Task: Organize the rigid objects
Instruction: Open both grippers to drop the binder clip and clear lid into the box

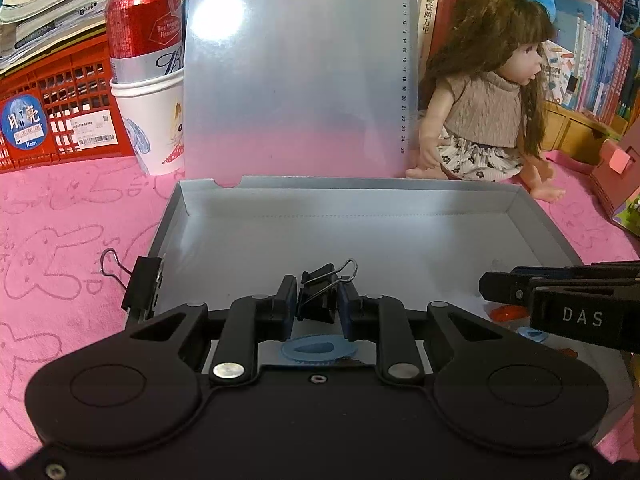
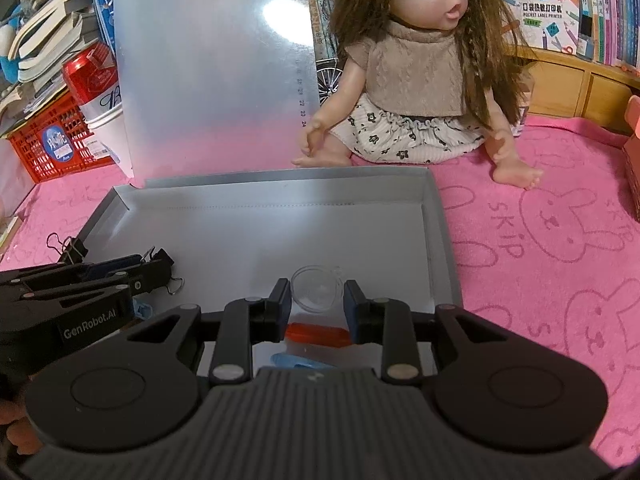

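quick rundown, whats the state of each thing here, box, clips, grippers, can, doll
box: open, lid standing upright behind it
left gripper: jaws shut on a binder clip, over the box
second binder clip: clipped on the box's left wall
right gripper: jaws open around a clear round dish
can: upright in a paper cup
doll: sitting behind the box

left wrist: low, close at box's (image 1: 360, 232) near-left, facing doll (image 1: 492, 92)
right wrist: near-right, same facing
shared: box, doll
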